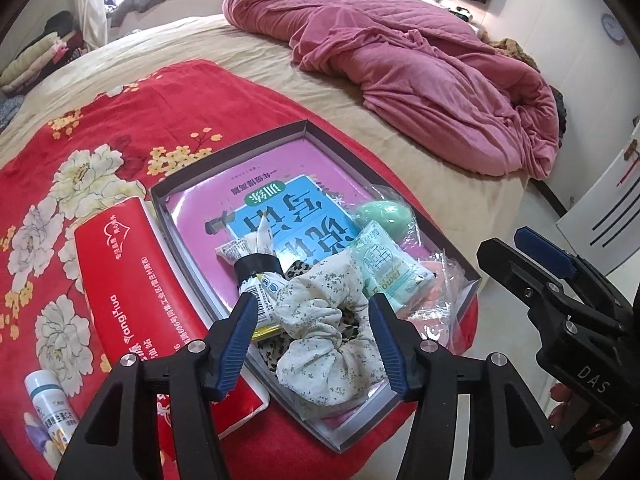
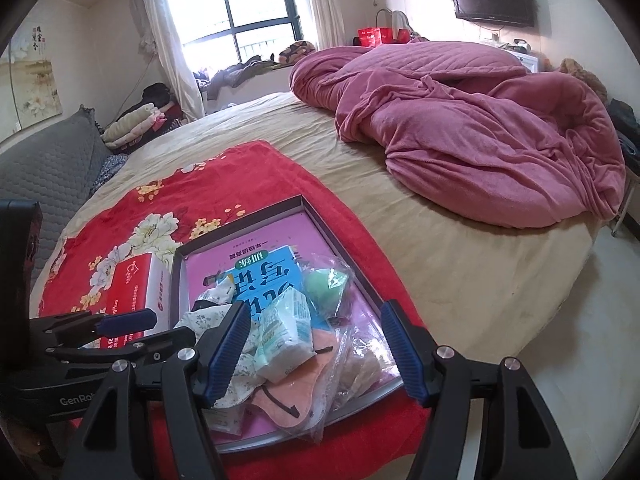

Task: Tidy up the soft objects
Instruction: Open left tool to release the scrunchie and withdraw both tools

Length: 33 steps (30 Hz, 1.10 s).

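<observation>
Left wrist view had the left gripper point(image 1: 314, 340) hovering low over the near end of the tray point(image 1: 460, 312), jaws standing apart and clamping nothing, the floral scrunchie point(image 1: 320, 320) lying loose in the tray between the blue pads point(image 1: 236, 344). No earlier picture to compare, so that was all the view gave. A leopard scrunchie point(image 1: 280, 346) peeked out underneath, and a taped bundle of sachets point(image 1: 256, 268) sat just beside them. Further in, a mint packet point(image 1: 384, 264) leaned against a green egg shape point(image 1: 384, 214) in clear wrap, all on top of a pink book point(image 1: 248, 208). The tray rested on a red floral blanket point(image 1: 100, 152), with a red tissue box point(image 1: 132, 280) touching its left wall and a small white bottle point(image 1: 44, 404) at the near left. Over on the right wrist view, the right gripper point(image 2: 316, 348) hung above the same tray point(image 2: 340, 240), jaws wide apart and empty, the mint packet point(image 2: 284, 332) and a peach eye mask point(image 2: 296, 384) in a plastic bag showing between them. A rumpled pink quilt point(image 2: 480, 132) lay well apart, across the far side of the bed point(image 2: 460, 272).
</observation>
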Tool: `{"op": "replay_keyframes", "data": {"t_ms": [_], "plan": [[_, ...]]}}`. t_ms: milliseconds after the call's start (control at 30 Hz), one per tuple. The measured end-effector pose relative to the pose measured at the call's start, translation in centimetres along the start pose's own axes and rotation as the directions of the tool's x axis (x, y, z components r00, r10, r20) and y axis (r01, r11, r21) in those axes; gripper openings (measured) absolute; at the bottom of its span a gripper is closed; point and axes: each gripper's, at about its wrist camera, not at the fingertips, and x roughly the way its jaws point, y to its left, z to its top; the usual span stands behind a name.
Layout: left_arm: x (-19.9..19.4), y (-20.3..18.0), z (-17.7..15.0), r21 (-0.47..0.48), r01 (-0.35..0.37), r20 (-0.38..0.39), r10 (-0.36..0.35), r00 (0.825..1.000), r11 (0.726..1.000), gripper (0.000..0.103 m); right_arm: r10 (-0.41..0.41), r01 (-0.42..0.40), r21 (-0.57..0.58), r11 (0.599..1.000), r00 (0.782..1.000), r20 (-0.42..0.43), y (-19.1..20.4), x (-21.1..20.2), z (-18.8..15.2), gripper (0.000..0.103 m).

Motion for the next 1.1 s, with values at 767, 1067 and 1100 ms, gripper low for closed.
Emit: {"op": "replay_keyframes", "data": {"t_ms": [767, 1067, 1100], "plan": [[-2.6, -0.3, -0.1, 0.02, -0.012, 0.042, 0.011, 0.999, 1.0, 0.075, -0.045, 0.045, 0.025, 0.999, 0.999, 0.004, -0.3, -1.2, 0.0, 0.072], [-4.1, -0.2, -0.3, 0.02, -0.038, 0.07, 0.036, 0.997, 0.999, 0.075, -0.054, 0.054, 0.04, 0.998, 0.999, 0.006, -0.1, -1.8, 0.1, 0.075], [-4.3, -0.2, -0.4, 0.018, -0.036, 0.072, 0.035, 0.997, 0.999, 0.075, -0.056, 0.055, 0.04, 0.998, 0.998, 0.008, -0.1, -1.8, 0.1, 0.075]]}}
